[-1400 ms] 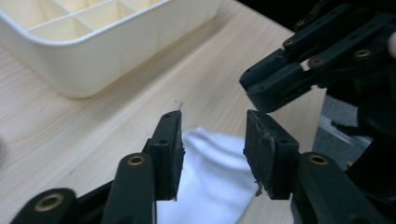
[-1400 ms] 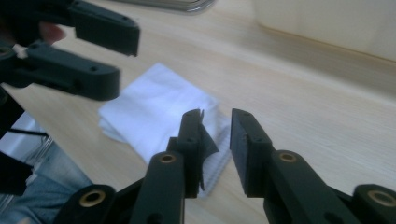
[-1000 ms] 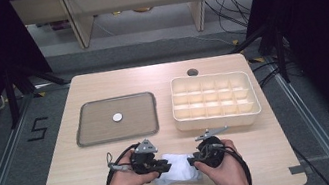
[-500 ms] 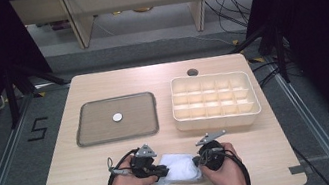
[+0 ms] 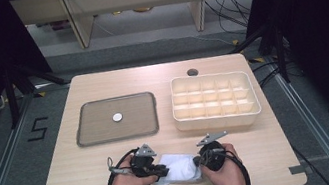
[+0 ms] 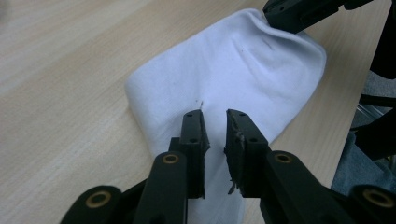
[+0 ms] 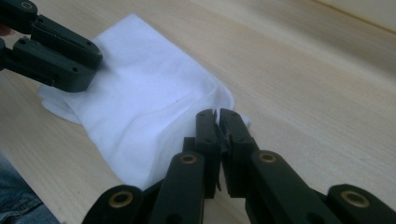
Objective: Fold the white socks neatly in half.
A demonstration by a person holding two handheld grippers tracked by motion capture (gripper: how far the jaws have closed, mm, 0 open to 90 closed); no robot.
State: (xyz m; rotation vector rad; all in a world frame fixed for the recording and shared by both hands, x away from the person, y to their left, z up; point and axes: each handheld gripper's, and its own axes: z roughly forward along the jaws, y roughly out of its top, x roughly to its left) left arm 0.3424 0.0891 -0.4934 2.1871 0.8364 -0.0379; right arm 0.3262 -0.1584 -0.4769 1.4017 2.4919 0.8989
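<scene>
White cloth [image 5: 179,167] lies on the bench between both grippers: right gripper [image 7: 218,119] clenched on its edge, left gripper [image 6: 215,122] slightly parted above it after just opening; fold evenly, keeping the edges aligned.

High view looks down; gripper views, close, share the white cloth [image 6: 224,79].
</scene>
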